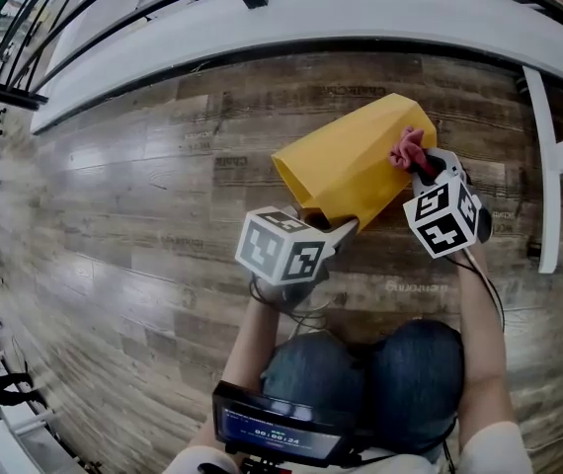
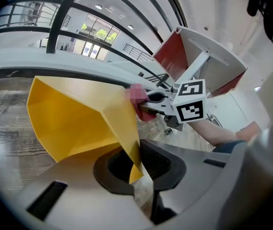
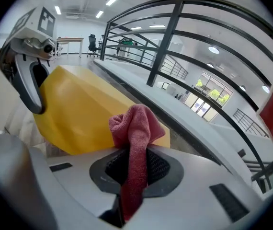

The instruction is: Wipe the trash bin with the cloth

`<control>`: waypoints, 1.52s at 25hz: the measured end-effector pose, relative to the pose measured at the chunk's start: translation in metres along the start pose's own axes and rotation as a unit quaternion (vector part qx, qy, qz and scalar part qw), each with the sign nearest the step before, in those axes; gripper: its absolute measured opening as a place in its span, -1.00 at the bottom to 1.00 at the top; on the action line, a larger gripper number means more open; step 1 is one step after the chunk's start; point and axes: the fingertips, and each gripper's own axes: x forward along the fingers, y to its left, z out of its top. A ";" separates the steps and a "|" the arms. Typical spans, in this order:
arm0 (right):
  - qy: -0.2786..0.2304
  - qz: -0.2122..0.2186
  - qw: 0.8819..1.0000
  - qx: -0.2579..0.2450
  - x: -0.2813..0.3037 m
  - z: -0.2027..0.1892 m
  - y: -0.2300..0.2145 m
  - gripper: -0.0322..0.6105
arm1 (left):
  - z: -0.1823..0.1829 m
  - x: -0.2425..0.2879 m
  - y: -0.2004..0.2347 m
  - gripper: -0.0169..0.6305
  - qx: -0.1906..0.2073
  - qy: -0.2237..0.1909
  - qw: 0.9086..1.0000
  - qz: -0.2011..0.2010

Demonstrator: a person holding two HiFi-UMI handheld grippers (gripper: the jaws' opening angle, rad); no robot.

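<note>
A yellow trash bin (image 1: 346, 166) is tipped over the wood floor, its open mouth toward me. My left gripper (image 1: 346, 227) is shut on the bin's near rim; in the left gripper view the thin yellow wall (image 2: 79, 119) runs down between the jaws (image 2: 135, 164). My right gripper (image 1: 418, 166) is shut on a pink cloth (image 1: 405, 149) that rests against the bin's far right corner. The right gripper view shows the cloth (image 3: 134, 128) bunched above the jaws (image 3: 135, 169), touching the yellow side (image 3: 79, 114). The bin's inside is hidden.
A curved white ledge (image 1: 291, 23) with a black railing (image 3: 175, 28) runs behind the bin. A white frame leg (image 1: 548, 166) stands on the floor at the right. The person's knees in jeans (image 1: 380, 363) are just below the grippers.
</note>
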 end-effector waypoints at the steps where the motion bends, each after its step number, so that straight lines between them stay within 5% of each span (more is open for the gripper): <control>1: 0.004 -0.010 1.000 0.009 0.002 -0.006 -0.005 -0.76 | 0.000 0.000 0.000 -0.84 0.001 0.000 1.000 0.000; 10: 0.048 -0.056 0.997 0.039 0.015 -0.040 -0.033 -0.76 | 0.003 -0.005 -0.005 -0.84 0.009 0.001 1.000 0.003; 15: 0.022 -0.063 0.997 0.037 -0.004 -0.026 -0.035 -0.76 | 0.004 -0.008 -0.001 -0.84 0.004 -0.002 1.000 0.009; 22: -0.082 0.027 0.996 -0.021 -0.047 0.034 0.020 -0.76 | 0.009 -0.014 0.008 -0.83 -0.047 -0.037 0.998 -0.008; 30: -0.122 0.161 0.972 -0.119 -0.050 0.055 0.104 -0.76 | 0.008 -0.015 0.013 -0.81 -0.058 -0.045 0.997 0.001; 38: -0.078 0.111 0.983 -0.122 -0.024 0.033 0.085 -0.76 | -0.002 -0.015 0.021 -0.81 -0.072 -0.043 0.996 -0.002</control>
